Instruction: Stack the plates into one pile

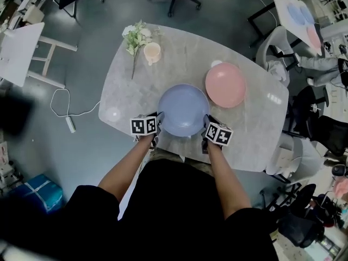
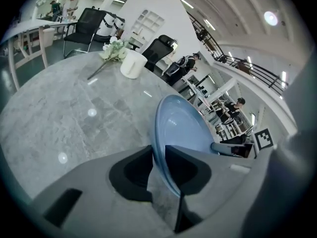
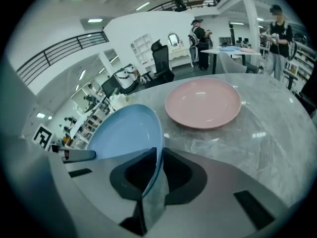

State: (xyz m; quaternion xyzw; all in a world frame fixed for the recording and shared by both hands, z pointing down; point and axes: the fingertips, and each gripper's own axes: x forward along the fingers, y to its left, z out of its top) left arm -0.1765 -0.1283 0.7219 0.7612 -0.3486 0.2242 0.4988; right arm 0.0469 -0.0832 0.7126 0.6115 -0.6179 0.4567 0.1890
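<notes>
Grey floor (image 1: 87, 145) surrounds a pale marble table (image 1: 185, 53) with rounded corners. Off the table's left edge a white cable (image 1: 62, 105) trails across the floor.

At the far left corner lies a sprig of white flowers (image 1: 136, 37). A cream cup (image 1: 152, 53) stands just beside it on the right.

At the near edge the left gripper (image 1: 157, 118) is clamped on the left rim of the blue plate (image 1: 183, 110). In the left gripper view the rim runs straight between the two jaws, one pressed on each face.

The blue plate sits open side up at about the middle of the near edge, spanned between both grippers. Whether its base touches the marble I cannot tell.

The right gripper (image 1: 206, 121) pinches the opposite rim in the same way. In the right gripper view its jaws are closed on the thin blue edge.

Further right, and a little nearer the far edge, the pink plate (image 1: 225, 85) rests flat on the table. It is near the blue plate but not touching it, and a strip of bare marble shows between them in the right gripper view.

Beyond the table's right edge stands a white chair (image 1: 274, 45).
</notes>
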